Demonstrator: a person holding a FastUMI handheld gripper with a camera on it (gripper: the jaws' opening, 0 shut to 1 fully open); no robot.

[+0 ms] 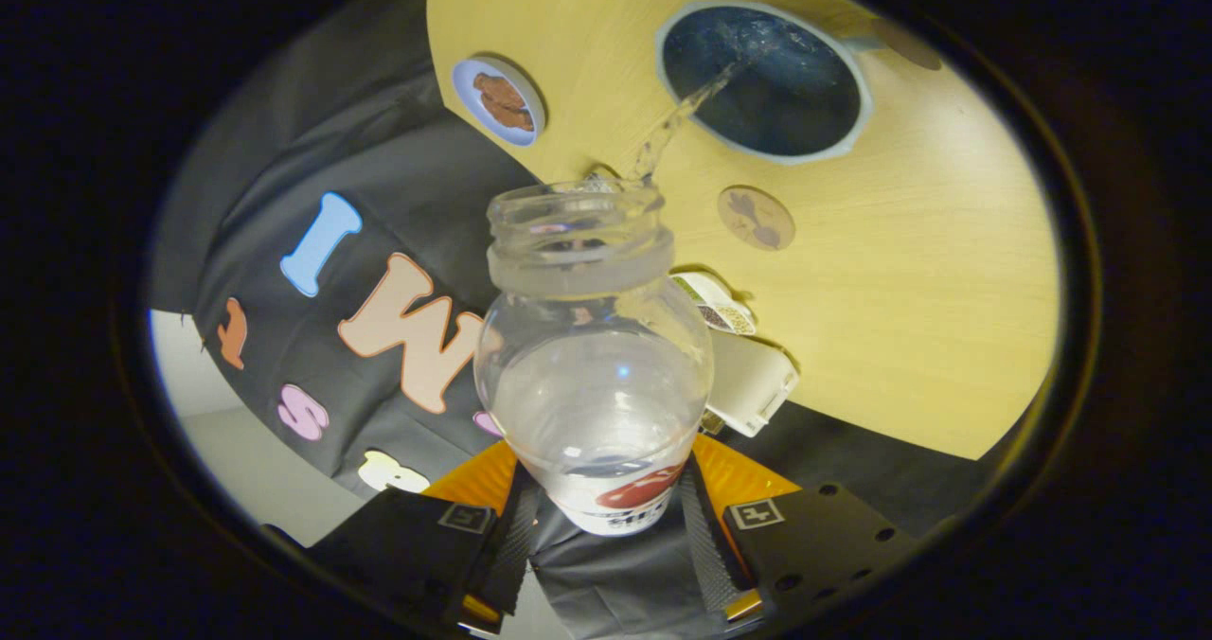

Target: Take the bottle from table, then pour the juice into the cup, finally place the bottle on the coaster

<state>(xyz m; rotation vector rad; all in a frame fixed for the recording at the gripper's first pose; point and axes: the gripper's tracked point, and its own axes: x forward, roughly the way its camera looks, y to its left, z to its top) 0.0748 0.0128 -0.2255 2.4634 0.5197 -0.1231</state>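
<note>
Gripper [606, 526]: fingers pinching the lower body of the bottle [595, 356], one on each side. Bottle: clear, uncapped, tilting forward, its neck lying ahead of the fingers. Liquid is streaming from the mouth into the cup [765, 81], which is standing beyond. Advice, as a judgement: hold the tilt steady and keep the stream centred. Surface: a wooden table [900, 290], bearing a round coaster [755, 217] between bottle and cup.

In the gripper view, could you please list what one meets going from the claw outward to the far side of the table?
Claw shut on the bottle → the poured stream → the cup.
</note>
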